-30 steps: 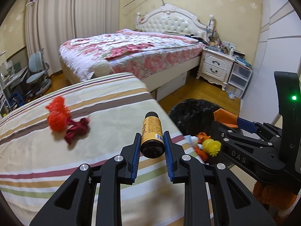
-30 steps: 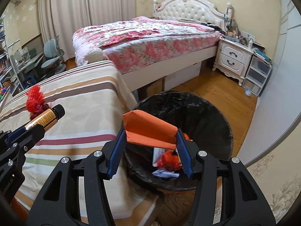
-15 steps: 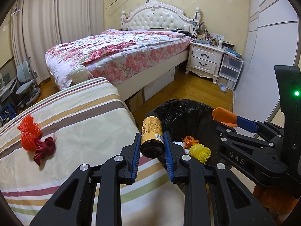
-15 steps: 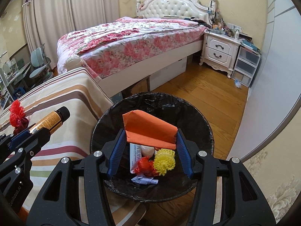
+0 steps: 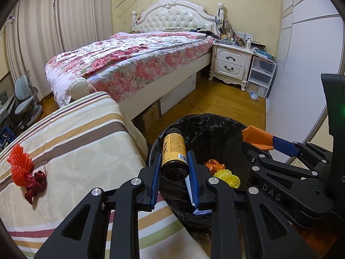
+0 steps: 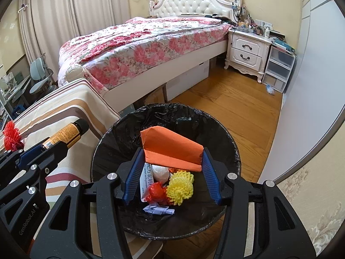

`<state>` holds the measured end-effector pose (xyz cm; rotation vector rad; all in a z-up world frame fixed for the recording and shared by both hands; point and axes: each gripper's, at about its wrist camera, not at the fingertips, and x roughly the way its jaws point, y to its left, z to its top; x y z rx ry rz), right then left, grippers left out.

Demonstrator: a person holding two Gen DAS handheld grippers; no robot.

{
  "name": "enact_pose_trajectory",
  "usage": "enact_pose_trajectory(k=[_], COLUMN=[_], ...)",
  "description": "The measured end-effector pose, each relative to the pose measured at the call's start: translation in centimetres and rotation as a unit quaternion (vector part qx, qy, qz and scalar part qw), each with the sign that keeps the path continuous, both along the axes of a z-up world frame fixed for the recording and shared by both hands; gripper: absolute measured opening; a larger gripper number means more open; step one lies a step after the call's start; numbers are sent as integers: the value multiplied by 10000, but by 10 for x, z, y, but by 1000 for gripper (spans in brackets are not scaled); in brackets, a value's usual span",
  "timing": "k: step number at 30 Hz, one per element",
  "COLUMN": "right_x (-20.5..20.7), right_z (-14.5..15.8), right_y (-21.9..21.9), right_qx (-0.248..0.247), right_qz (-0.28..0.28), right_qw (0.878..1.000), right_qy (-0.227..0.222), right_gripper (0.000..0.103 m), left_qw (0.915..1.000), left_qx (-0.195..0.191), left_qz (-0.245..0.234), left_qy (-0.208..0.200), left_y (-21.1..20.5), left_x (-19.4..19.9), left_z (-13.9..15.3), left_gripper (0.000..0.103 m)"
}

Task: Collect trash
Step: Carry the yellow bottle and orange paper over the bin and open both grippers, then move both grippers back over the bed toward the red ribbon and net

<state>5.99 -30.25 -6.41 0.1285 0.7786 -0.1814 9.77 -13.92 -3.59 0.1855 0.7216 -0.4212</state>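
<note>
My left gripper (image 5: 174,172) is shut on a brown bottle with a yellow label (image 5: 173,151), held over the left rim of the black-lined trash bin (image 5: 207,123). My right gripper (image 6: 172,170) is shut on a folded orange paper (image 6: 172,146), held over the middle of the bin (image 6: 120,129). The bin holds a yellow foam net (image 6: 180,187), a red wrapper (image 6: 157,193), a white ball and a packet. The bottle also shows in the right wrist view (image 6: 64,135). An orange foam net (image 5: 19,168) and a dark red ribbon (image 5: 35,183) lie on the striped cloth.
The striped cloth surface (image 5: 82,151) lies left of the bin. A bed with a floral cover (image 5: 133,62) stands behind. A white nightstand (image 5: 232,62) and plastic drawers (image 5: 261,75) stand at the back right. Wooden floor (image 6: 237,112) surrounds the bin. A wall panel is on the right.
Both grippers have moved right, off the striped cloth and over the bin. The bottle and the orange paper stay gripped. The orange net and ribbon have slid left in view.
</note>
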Motion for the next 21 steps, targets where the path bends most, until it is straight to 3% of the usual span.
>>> enact_pose_trajectory(k=[11,14,21], right_x=[4,4,0], right_z=[-4,-4,-7], right_y=[-9,-14,-20], right_qx=[-3,-7,28], right_qz=[-135,-198,-303], right_qw=[9999,9998,9995], right_qy=[35,33,63], right_gripper=[56,61,61], left_qw=[9999,9999,10000], left_qx=[47,66,1], left_qz=[-114,-79,57], left_qy=[95,52,48], left_y=[-13,-13,-6], left_x=[4,4,4], left_z=[-3,-2,-2], left_gripper=[27,42,58])
